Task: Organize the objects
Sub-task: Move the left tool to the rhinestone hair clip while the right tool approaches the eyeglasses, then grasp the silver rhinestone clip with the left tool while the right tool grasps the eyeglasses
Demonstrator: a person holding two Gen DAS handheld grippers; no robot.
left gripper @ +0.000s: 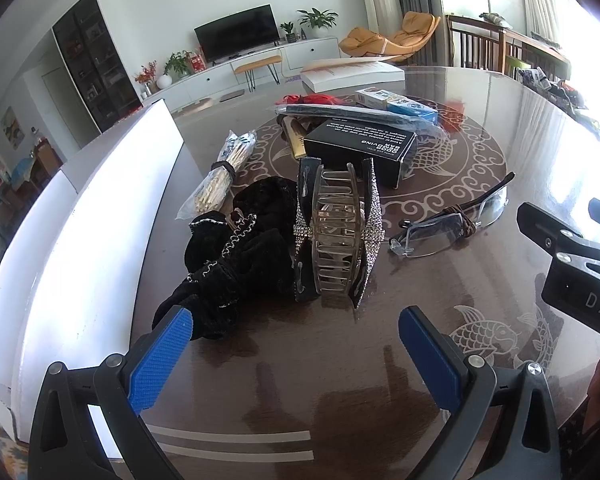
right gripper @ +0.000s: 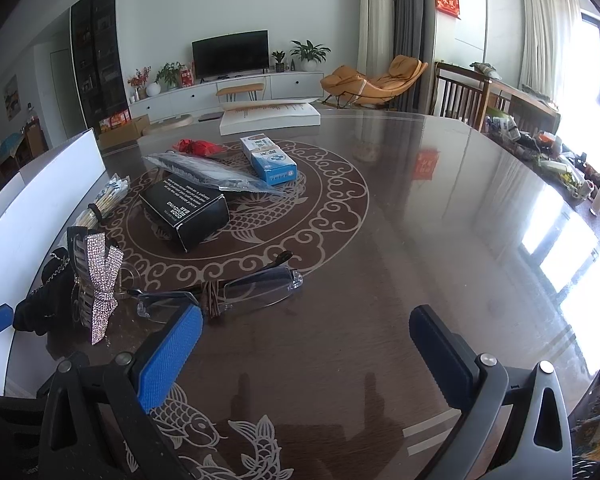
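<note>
A rhinestone hair claw stands on the dark table just ahead of my open, empty left gripper. A black velvet scrunchie with a chain lies left of the claw, close to my left fingertip. Clear glasses lie to the right; in the right wrist view the glasses sit just beyond my open, empty right gripper. Behind are a black box, a bagged bundle of sticks, a long bagged item, a blue-white box and a red item.
A white open box stands along the table's left edge. A white flat box lies at the far edge. The right gripper's body shows at right in the left wrist view. Clutter lines the far right.
</note>
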